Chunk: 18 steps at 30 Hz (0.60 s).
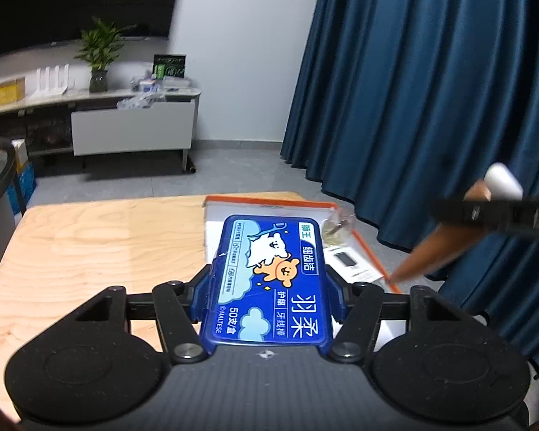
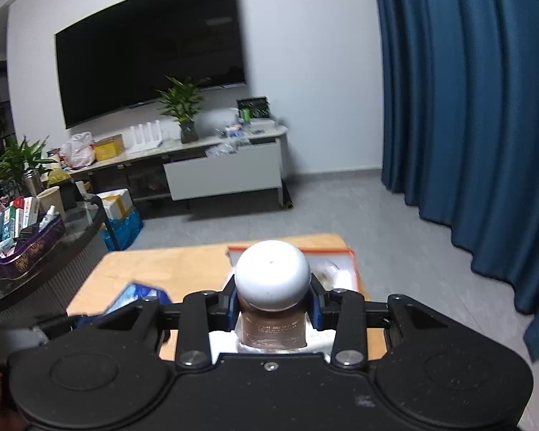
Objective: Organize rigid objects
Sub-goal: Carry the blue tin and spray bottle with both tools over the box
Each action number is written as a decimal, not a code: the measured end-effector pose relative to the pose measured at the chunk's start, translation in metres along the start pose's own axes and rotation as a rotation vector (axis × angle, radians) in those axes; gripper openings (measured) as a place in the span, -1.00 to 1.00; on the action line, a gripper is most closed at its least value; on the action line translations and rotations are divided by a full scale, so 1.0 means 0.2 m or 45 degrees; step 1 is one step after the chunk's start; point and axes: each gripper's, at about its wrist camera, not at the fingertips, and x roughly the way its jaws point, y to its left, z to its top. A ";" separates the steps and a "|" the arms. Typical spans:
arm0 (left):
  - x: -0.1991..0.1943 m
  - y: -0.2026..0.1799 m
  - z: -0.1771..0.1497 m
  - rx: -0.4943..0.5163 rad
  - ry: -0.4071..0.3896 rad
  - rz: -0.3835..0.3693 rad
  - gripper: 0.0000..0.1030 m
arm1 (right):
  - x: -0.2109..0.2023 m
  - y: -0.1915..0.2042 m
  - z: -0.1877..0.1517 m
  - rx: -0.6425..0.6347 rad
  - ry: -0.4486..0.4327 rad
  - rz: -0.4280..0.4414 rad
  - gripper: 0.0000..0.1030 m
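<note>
While the left tool (image 1: 267, 287) squeezes a blue box (image 1: 269, 280) with a bear picture, it holds the box up above the wooden surface (image 1: 90, 251). Closed tight, the right tool (image 2: 273, 305) grips a brown bottle (image 2: 272, 328) with a round white cap (image 2: 272, 273), above a white tray (image 2: 354, 262) with an orange rim.

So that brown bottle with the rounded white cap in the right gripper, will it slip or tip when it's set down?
The brown bottle with the rounded white cap looks rigid with a smooth, probably slippery wall, so it could slide in the right gripper, whose pads grip just under the cap. It seems tall and narrow with a wide domed cap, so likely tippy upright and apt to roll if laid down.
</note>
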 end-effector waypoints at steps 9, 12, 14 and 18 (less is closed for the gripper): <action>0.01 -0.05 -0.03 0.003 0.034 0.072 0.22 | -0.01 -0.08 -0.12 0.002 0.041 -0.036 -0.13; 0.01 -0.06 -0.02 -0.006 0.042 0.097 0.22 | -0.01 -0.07 -0.13 -0.009 0.045 -0.036 -0.13; 0.00 -0.05 -0.02 -0.010 0.043 0.102 0.22 | -0.01 -0.07 -0.14 -0.014 0.045 -0.031 -0.13; -0.01 -0.09 -0.02 -0.006 0.043 0.111 0.22 | 0.01 -0.09 -0.14 -0.029 0.058 -0.032 -0.13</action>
